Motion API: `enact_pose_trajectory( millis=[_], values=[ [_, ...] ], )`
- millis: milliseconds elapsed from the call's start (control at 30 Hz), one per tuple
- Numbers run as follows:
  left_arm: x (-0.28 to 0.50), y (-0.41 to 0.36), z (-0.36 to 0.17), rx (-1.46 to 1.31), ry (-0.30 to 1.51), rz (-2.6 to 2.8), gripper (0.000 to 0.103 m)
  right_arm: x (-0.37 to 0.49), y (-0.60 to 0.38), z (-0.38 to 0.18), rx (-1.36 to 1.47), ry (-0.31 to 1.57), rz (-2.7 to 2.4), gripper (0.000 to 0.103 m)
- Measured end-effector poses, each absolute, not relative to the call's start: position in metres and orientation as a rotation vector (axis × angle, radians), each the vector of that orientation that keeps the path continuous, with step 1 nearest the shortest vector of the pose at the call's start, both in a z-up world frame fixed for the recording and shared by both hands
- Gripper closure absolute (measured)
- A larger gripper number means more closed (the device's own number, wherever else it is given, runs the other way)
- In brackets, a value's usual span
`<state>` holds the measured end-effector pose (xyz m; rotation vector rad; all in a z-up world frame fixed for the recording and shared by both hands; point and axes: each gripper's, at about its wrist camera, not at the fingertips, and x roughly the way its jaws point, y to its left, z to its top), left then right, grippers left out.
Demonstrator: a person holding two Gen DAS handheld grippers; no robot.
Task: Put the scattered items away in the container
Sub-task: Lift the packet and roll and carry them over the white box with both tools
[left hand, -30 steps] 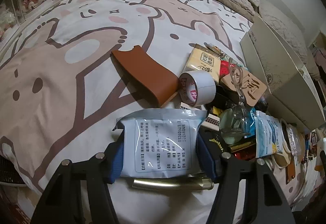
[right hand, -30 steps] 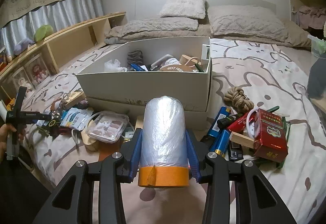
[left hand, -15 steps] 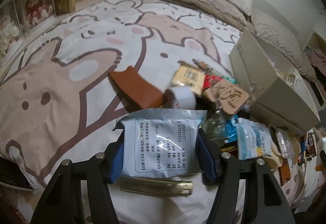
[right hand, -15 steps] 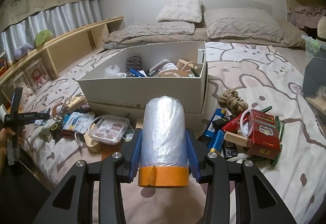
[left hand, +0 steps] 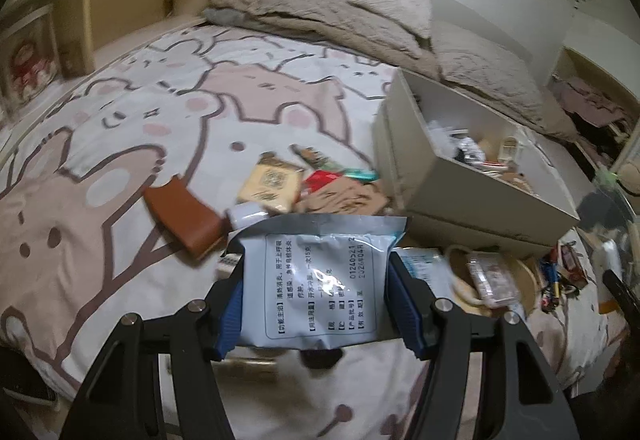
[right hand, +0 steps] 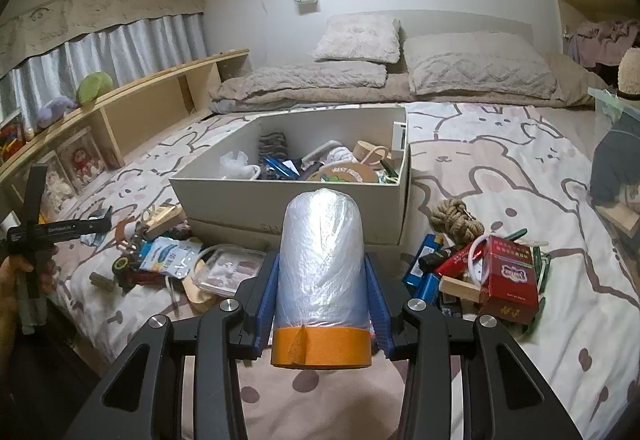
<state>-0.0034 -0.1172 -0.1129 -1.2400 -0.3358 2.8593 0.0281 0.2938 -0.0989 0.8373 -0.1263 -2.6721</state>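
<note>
The task is judged to be partly done. On the left of the bed (right hand: 520, 144), a heap of loose things is still spread over the bear-print cover: a brown leather case (left hand: 182, 218), a yellow packet (left hand: 270, 188), a wooden cut-out plaque (left hand: 348, 196), a blue-and-white sachet (right hand: 170, 254), and a clear lidded tub (right hand: 230, 268) on a wooden tray. The left claw (left hand: 316, 282) is clamped on a pale blue foil medicine pouch (left hand: 320, 274), which is held clear of the bed and aimed loosely toward the container; it has not yet been delivered. In the middle stands the white cardboard box (right hand: 288, 196), already holding a number of things, among them a white plastic bag, a dark knitted item and a round cork-coloured piece. The right claw (right hand: 322, 296) is closed on a roll of masking film with orange tape (right hand: 322, 280), held short of the box's near wall and not over the opening. To the right of the box another pile is left: a coil of rope (right hand: 456, 218), blue batteries (right hand: 420, 264), a red box (right hand: 510, 276) and some wooden and green pieces. Much is therefore judged to remain.
</note>
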Motion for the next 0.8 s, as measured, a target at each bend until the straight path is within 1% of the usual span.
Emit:
enact_pose_trajectory(
  millis=[200,800],
  values=[
    [-0.011,-0.091,-0.097,-1.167,-0.245,2.848,0.04,0.024,0.288,-0.09,0.8,-0.096,-2.666,0.061],
    [-0.053,-0.02,-0.029,-0.952,-0.175,2.776,0.04,-0.004,0.274,-0.057,0.698,0.084,-2.601,0.061]
  ],
)
